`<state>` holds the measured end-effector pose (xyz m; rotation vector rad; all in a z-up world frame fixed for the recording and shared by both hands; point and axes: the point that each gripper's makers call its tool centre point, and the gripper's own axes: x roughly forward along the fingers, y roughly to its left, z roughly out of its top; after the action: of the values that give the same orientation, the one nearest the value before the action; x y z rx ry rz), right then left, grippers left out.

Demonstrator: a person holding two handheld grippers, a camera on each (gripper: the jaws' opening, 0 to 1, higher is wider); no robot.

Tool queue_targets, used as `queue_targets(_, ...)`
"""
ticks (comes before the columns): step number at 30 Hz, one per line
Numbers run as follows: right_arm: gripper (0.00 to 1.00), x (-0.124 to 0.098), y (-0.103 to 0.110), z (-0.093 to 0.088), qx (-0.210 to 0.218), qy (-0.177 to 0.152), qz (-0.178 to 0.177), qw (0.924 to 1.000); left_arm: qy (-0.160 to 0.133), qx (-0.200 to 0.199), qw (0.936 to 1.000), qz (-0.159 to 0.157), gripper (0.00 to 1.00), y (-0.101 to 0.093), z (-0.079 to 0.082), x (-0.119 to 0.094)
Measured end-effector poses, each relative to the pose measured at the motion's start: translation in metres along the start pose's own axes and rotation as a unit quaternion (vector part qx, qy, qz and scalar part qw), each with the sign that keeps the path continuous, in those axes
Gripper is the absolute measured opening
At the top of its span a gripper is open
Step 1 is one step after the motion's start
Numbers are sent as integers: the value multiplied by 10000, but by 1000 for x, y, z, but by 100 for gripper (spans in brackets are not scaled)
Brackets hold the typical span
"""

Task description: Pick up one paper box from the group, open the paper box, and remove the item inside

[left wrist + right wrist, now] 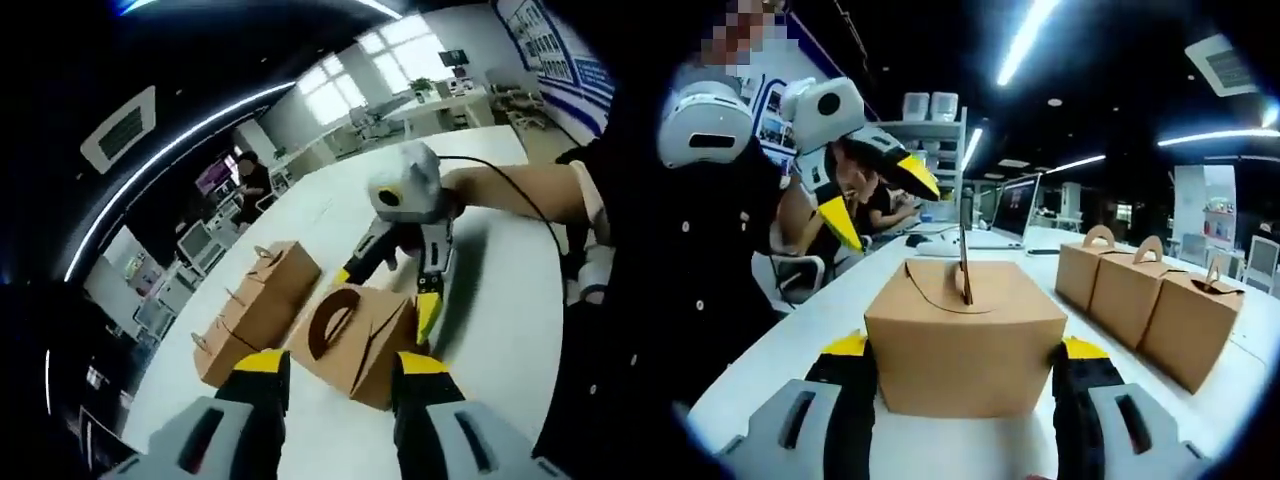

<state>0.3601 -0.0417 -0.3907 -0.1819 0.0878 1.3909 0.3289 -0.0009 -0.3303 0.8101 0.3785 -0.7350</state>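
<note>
**Right gripper clamped on one paper box; left gripper held above it, open**

In the right gripper view, the right gripper (965, 370) has its two yellow-tipped jaws spread wide and pressed against opposite side walls of a brown paper box (965, 335). The box stands upright on the white table (790, 335), its flat carry handle (965, 270) rising edge-on from the closed lid. The left gripper (885, 200) hangs in the air above and to the left of the box, jaws parted, touching nothing; a person's dark sleeve (710, 260) lies behind it.

To the right, well apart from the held box, a row of three more boxes (1145, 290) stands side by side, each with an arched handle on top.

In the left gripper view, the left gripper (335, 375) looks down on the same box (360, 335), its jaws apart on either side of the view and clear of the cardboard. The right gripper (390, 285) reaches in from the far side with its jaws at the box's sides, held by a person's forearm (520, 190). The row of other boxes (255, 305) sits just beside the held box on the table (500, 330).
</note>
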Motion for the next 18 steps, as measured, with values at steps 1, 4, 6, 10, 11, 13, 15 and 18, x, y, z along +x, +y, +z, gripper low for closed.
queue_targets(1, 71, 0, -1, 0, 0, -3, 0, 10000, 77, 131, 9999, 58, 38, 2, -1, 3)
queue_targets(4, 71, 1, -2, 0, -26, 17, 10, 10000, 181, 258, 9995, 86, 36, 5, -1, 10)
queue_targets(6, 71, 1, -2, 0, -53, 48, 14, 10000, 200, 294, 9994, 45, 34, 3, -1, 13)
queue_targets(10, 71, 0, -5, -1, -60, 65, 12, 10000, 267, 427, 9987, -5, 31, -1, -1, 17)
queue_targets(11, 71, -1, -7, -2, -65, 69, 13, 10000, 303, 456, 9985, -6, 31, -2, -2, 18)
queue_targets(13, 71, -1, -6, -2, -70, 74, 11, 9999, 318, 512, 9982, 10, 31, -2, -2, 20)
queue_targets(15, 71, -1, -7, -2, -66, 69, 12, 10000, 329, 565, 9979, -3, 30, -4, -3, 19)
queue_targets(18, 71, -2, -7, -3, -79, 77, 14, 9999, 356, 584, 9976, 53, 29, -3, -3, 20)
